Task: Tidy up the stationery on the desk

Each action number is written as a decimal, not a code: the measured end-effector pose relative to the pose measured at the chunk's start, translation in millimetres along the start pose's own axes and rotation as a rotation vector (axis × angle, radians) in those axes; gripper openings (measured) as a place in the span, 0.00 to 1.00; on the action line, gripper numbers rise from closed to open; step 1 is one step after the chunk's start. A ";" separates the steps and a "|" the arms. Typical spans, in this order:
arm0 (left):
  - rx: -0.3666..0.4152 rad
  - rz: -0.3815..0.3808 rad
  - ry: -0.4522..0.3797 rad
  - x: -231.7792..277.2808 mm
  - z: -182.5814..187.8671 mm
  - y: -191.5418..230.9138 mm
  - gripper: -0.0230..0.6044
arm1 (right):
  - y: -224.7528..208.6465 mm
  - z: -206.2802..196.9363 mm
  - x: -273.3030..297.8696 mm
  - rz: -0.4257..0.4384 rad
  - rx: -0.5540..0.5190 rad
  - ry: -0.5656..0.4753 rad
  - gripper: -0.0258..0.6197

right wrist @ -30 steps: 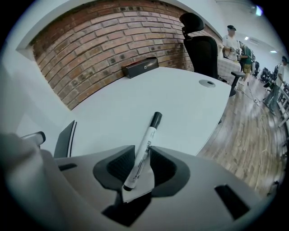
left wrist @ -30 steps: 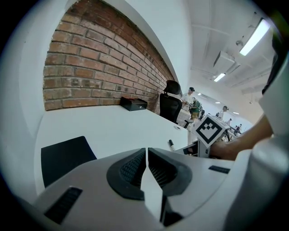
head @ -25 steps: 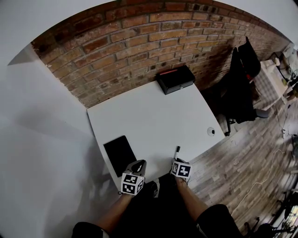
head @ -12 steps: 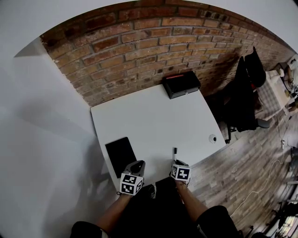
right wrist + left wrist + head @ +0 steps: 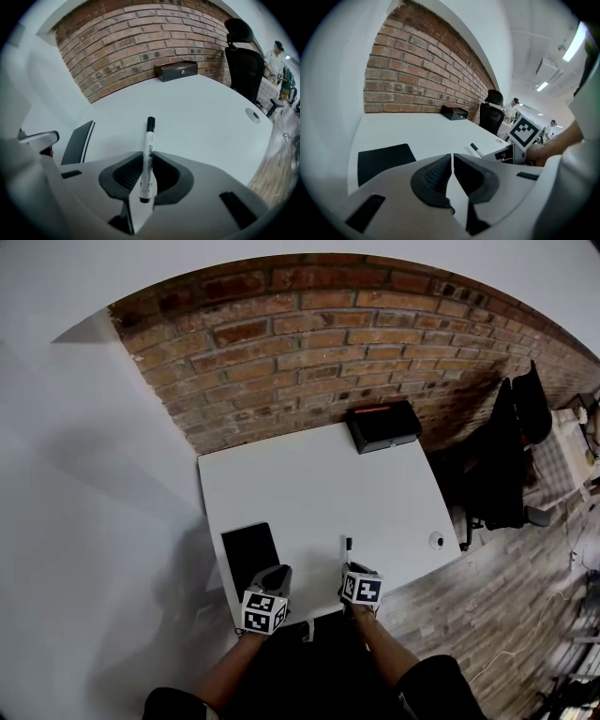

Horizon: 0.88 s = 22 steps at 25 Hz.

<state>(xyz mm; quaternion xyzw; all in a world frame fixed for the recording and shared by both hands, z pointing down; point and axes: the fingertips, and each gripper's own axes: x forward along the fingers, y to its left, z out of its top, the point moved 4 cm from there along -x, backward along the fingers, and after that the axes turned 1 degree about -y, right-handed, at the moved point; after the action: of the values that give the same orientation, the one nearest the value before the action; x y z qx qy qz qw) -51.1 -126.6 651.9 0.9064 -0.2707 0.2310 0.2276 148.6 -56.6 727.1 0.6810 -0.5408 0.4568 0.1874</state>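
A white marker with a black cap (image 5: 148, 145) is clamped between the jaws of my right gripper (image 5: 146, 176), its cap pointing away over the white desk (image 5: 309, 484). In the head view the marker (image 5: 348, 547) sticks out ahead of the right gripper (image 5: 360, 583) near the desk's front edge. My left gripper (image 5: 452, 173) is shut with nothing in it, hanging at the front edge just right of a black notebook (image 5: 383, 159). The notebook (image 5: 249, 549) lies flat at the desk's front left. A black box (image 5: 384, 425) stands at the far right corner.
A brick wall (image 5: 328, 343) runs behind the desk. A black office chair (image 5: 511, 456) stands to the right over wooden flooring. A round cable grommet (image 5: 436, 540) sits in the desk near its right edge. People stand far off in the left gripper view.
The head view has shifted, so the desk sits further right and nearer in frame. Both grippers stay at the front edge, the right one still holding the marker.
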 end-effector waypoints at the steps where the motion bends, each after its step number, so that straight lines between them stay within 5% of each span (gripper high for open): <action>1: -0.007 0.012 -0.003 -1.4 0.1 3.1 0.08 | 4.0 2.7 2.7 0.010 -0.008 0.004 0.17; 22: -0.151 0.251 -0.076 -56.4 -11.7 54.5 0.08 | 88.4 27.6 37.7 0.177 -0.172 0.083 0.17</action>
<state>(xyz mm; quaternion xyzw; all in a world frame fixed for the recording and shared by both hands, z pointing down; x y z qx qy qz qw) -129.1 -139.5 646.3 0.8540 -0.4068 0.2019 0.2540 79.8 -129.1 722.9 0.5926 -0.6278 0.4513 0.2260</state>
